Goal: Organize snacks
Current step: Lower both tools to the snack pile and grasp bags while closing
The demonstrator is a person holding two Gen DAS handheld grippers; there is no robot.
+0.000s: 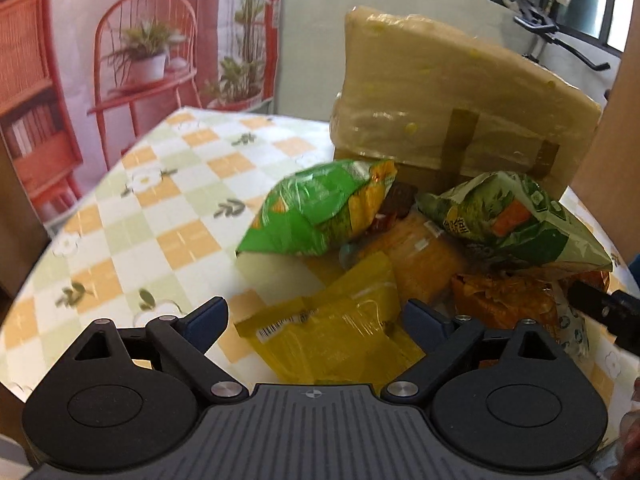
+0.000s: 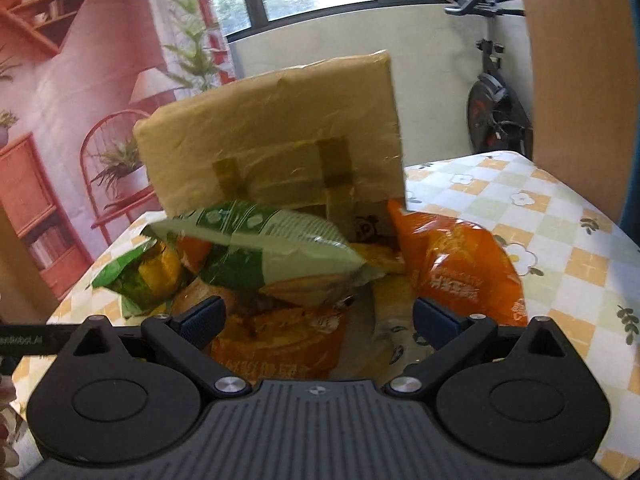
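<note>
Snack bags lie heaped on the checked desk (image 1: 168, 184). Left tool (image 1: 316, 314), spread, straddles a flat yellow plastic packet (image 1: 336, 328). Right tool (image 2: 318, 316), also spread, hovers over an orange foil bag (image 2: 280, 340).

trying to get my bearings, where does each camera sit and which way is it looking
Left wrist: rides the left hand-held gripper, open, facing the snack pile; yellow packet between its fingers; the right hand-held gripper shows at right.
Right wrist: rides the right hand-held gripper, open, over an orange packet.
Shared: taped cardboard box, checkered tablecloth.
</note>
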